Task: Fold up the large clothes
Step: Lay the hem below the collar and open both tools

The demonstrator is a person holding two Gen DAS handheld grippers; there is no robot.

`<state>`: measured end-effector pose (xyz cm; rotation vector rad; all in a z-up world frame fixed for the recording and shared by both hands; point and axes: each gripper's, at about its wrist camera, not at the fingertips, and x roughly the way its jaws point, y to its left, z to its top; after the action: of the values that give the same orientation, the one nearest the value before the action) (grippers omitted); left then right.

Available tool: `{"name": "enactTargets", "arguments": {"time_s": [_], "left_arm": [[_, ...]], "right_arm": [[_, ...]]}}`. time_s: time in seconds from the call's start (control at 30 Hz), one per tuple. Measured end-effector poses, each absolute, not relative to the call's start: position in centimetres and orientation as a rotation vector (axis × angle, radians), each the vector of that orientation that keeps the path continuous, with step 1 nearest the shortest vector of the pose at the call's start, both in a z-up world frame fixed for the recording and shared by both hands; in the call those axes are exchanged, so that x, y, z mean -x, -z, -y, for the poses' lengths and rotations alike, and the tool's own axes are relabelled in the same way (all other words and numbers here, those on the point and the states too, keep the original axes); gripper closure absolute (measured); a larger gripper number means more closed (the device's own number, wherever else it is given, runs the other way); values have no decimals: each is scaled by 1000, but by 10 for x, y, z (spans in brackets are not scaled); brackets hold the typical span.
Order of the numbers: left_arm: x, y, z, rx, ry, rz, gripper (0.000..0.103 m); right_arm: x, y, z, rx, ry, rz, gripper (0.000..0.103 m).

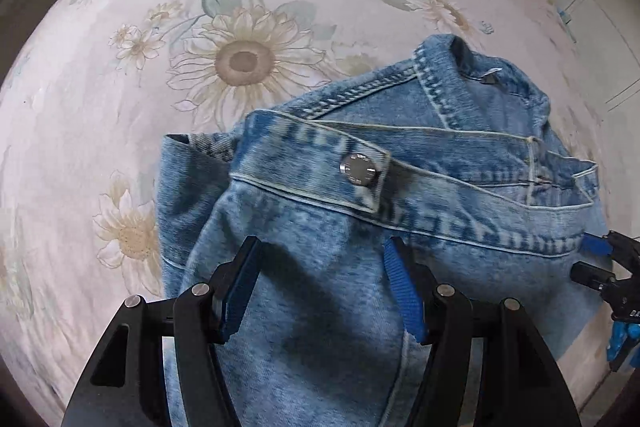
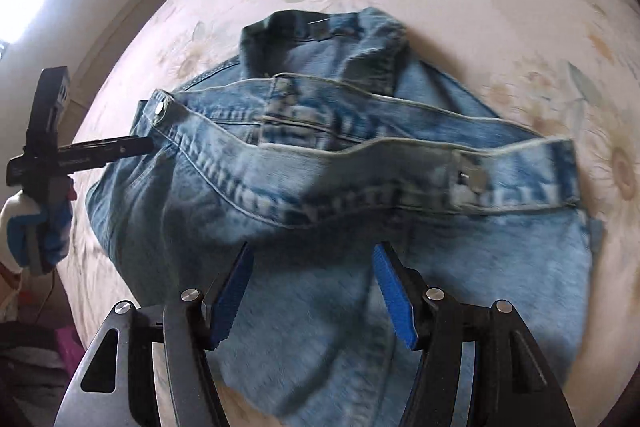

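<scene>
The left gripper (image 1: 322,283) hangs over the near part of the denim jacket (image 1: 360,227), its jaws standing wide with nothing between them. The jacket lies partly folded on the flowered bedsheet (image 1: 120,67), hem band with its metal button (image 1: 359,169) drawn up toward the collar (image 1: 472,67), probably to shorten it. The right gripper (image 2: 312,283) likewise hovers above the cloth, spread apart and empty.

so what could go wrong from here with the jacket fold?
1. Both grippers, left and right, stand open above the denim jacket, gripping nothing; a shallow pinch may catch only the top layer.
2. The hem band lies wavy and bunched, so creases could get folded in.
3. The metal button could snag a pad.
</scene>
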<state>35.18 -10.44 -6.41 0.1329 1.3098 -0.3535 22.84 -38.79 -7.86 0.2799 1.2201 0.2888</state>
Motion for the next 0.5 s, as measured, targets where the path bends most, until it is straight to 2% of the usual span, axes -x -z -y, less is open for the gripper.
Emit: {"name": "enactTargets", "arguments": {"time_s": [0.23, 0.4, 0.5], "left_arm": [[-372, 70, 80, -139, 228, -1260, 45], [-384, 63, 48, -60, 151, -1248, 45], [-375, 49, 52, -134, 172, -1202, 45]], "right_arm": [[-271, 99, 375, -207, -203, -1247, 39], [-300, 93, 383, -182, -116, -1201, 40], [-304, 82, 389, -191, -102, -1168, 40]]}}
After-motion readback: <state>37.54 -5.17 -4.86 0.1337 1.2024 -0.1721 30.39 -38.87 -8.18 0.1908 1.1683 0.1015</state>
